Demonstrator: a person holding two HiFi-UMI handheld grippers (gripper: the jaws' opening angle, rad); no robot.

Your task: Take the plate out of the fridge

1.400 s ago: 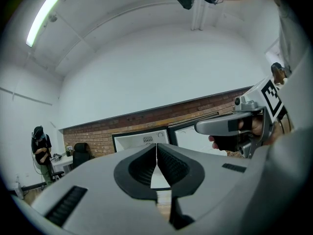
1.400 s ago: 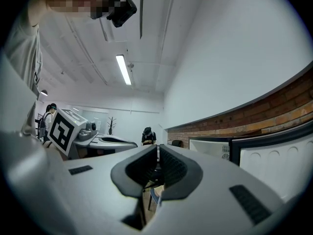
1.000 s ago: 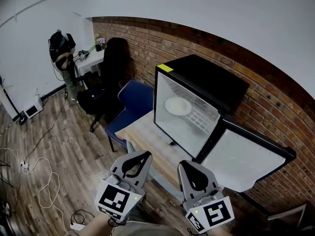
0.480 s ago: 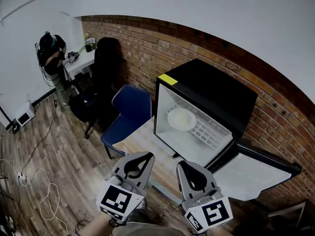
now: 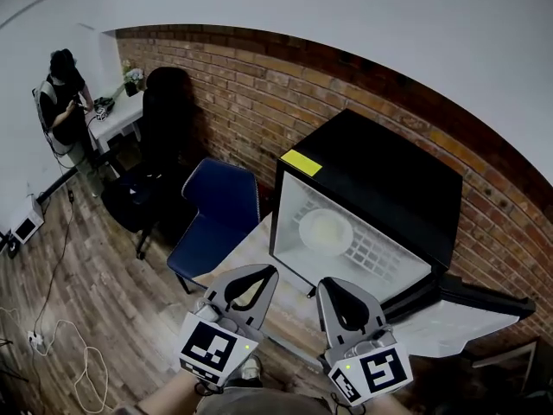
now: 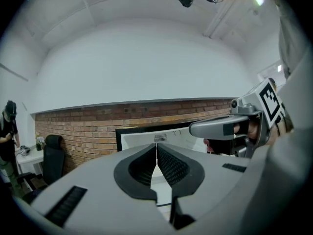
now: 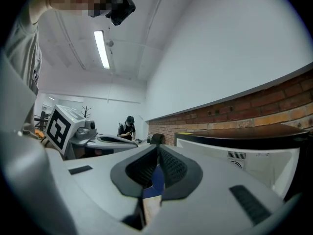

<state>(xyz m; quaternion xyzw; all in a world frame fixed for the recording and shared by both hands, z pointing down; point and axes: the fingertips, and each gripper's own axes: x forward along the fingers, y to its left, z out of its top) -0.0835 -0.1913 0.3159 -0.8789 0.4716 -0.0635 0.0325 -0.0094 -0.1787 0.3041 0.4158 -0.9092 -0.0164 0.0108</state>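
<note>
A black mini fridge (image 5: 380,180) stands open on a wooden table (image 5: 251,249) against the brick wall. A white plate (image 5: 325,230) lies on the wire shelf inside its white cavity. The fridge door (image 5: 458,318) hangs open to the right. My left gripper (image 5: 266,271) and right gripper (image 5: 327,285) are both held low in front of the fridge, short of its opening, jaws shut and empty. In the left gripper view the shut jaws (image 6: 156,147) point at the fridge cavity (image 6: 171,136). The right gripper view shows its jaws (image 7: 157,150) closed, fridge (image 7: 254,151) at right.
A blue chair (image 5: 216,210) stands left of the table, a black office chair (image 5: 155,145) behind it. A person (image 5: 60,93) stands by a white desk (image 5: 117,115) at far left. Cables (image 5: 52,344) trail over the wood floor.
The view has swung left and closer, so the fridge and plate sit lower and more central. Both grippers stay shut and have edged slightly nearer the fridge.
</note>
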